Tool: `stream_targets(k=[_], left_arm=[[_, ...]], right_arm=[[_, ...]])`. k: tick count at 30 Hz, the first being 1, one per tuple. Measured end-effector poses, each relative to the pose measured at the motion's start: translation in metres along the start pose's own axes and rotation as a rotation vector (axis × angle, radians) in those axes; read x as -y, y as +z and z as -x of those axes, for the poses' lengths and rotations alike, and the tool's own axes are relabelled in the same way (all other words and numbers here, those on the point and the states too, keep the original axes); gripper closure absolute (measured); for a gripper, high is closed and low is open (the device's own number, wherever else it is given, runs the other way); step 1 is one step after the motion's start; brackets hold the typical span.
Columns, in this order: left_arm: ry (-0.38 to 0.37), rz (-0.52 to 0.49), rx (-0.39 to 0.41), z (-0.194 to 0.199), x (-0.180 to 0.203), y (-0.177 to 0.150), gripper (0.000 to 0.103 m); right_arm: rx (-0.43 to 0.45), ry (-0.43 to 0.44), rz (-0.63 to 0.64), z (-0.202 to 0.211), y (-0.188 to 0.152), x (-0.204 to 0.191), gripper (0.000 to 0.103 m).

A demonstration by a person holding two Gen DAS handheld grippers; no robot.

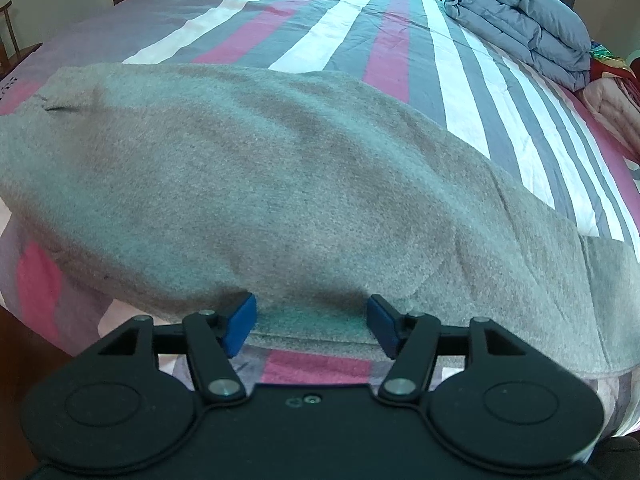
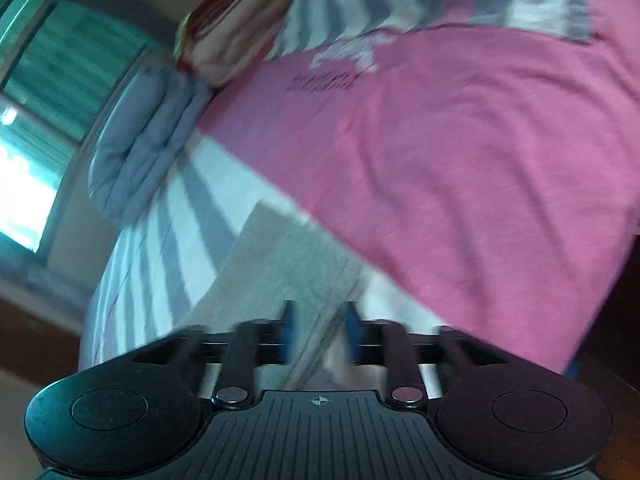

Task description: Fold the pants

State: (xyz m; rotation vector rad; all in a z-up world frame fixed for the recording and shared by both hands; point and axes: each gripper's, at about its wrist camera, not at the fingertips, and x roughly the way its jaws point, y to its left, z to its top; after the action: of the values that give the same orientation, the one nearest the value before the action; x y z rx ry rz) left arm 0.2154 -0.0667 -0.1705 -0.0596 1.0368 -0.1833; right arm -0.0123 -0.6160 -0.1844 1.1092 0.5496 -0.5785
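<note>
Grey fleece pants (image 1: 248, 184) lie spread flat across the near part of the striped bed. My left gripper (image 1: 312, 322) is open at the pants' near edge, its blue pads on either side of the hem, not closed on it. In the right wrist view, which is blurred and tilted, the end of the grey pants (image 2: 280, 264) reaches down between the blue pads of my right gripper (image 2: 320, 332). The right jaws stand apart with the cloth edge between them, not pinched.
The bed has a pink, grey and white striped sheet (image 1: 360, 24). A folded grey-blue duvet (image 1: 520, 24) lies at the far right, also in the right wrist view (image 2: 136, 152), with pink bedding (image 1: 612, 108) beside it. A window (image 2: 44, 92) is at left.
</note>
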Motion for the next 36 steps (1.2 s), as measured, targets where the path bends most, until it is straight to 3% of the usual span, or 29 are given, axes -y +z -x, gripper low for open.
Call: stream_targets(k=[1,5,6,7,8,11,15,17,18,20,22,25,27,29,30,32,34,36], left_arm=[[0.001,-0.002,0.001,0.000,0.001,0.000,0.048],[0.006,-0.011,0.004,0.000,0.002,-0.001,0.048],[0.006,-0.009,0.004,0.000,0.002,-0.001,0.048],[0.008,-0.008,0.004,0.000,0.002,-0.001,0.048],[0.009,-0.008,0.004,0.000,0.002,-0.001,0.048],[0.015,-0.014,0.004,0.000,0.004,-0.001,0.047],[0.013,-0.013,0.010,0.001,0.005,-0.001,0.045],[0.025,-0.021,0.007,0.000,0.007,-0.001,0.045],[0.028,-0.030,0.005,-0.001,0.008,-0.002,0.045],[0.028,-0.044,0.007,0.000,0.008,-0.003,0.045],[0.023,-0.047,0.004,0.001,0.007,-0.002,0.045],[0.013,-0.026,0.001,0.000,0.004,0.000,0.044],[0.013,-0.022,0.008,0.000,0.004,0.000,0.043],[0.014,-0.029,0.013,0.000,0.006,-0.001,0.040],[0.010,-0.030,0.016,0.001,0.007,-0.001,0.039],[0.010,-0.033,0.018,0.002,0.008,-0.002,0.037],[0.011,-0.033,0.016,0.002,0.010,0.000,0.035],[0.007,-0.024,0.016,0.001,0.009,0.001,0.034]], right_arm=[[-0.015,0.009,-0.007,-0.006,0.001,-0.001,0.041],[-0.013,0.024,-0.005,-0.018,0.003,-0.002,0.045],[0.000,0.036,0.008,-0.021,0.002,-0.007,0.058],[-0.008,0.032,0.028,-0.024,0.001,-0.010,0.088],[-0.011,0.029,0.031,-0.032,0.000,-0.014,0.089],[-0.001,0.086,0.054,-0.031,0.003,-0.032,0.091],[0.186,0.209,0.173,0.026,0.017,-0.080,0.092],[0.225,0.139,0.233,0.034,0.012,-0.079,0.092],[0.167,0.048,0.212,0.018,0.008,-0.065,0.092],[0.037,-0.084,0.044,-0.012,0.003,-0.023,0.092],[0.033,-0.071,-0.012,-0.019,-0.006,-0.003,0.092],[0.039,-0.078,0.023,-0.015,-0.006,-0.017,0.092],[0.035,-0.019,-0.011,-0.010,-0.003,-0.019,0.080],[0.023,-0.014,-0.011,-0.009,-0.007,-0.017,0.055],[0.012,0.004,-0.029,-0.009,-0.010,-0.013,0.054],[-0.024,0.057,-0.080,-0.010,-0.018,-0.005,0.054],[-0.019,0.048,-0.066,-0.013,-0.020,-0.009,0.055],[-0.009,0.023,-0.019,-0.013,-0.022,-0.017,0.083]])
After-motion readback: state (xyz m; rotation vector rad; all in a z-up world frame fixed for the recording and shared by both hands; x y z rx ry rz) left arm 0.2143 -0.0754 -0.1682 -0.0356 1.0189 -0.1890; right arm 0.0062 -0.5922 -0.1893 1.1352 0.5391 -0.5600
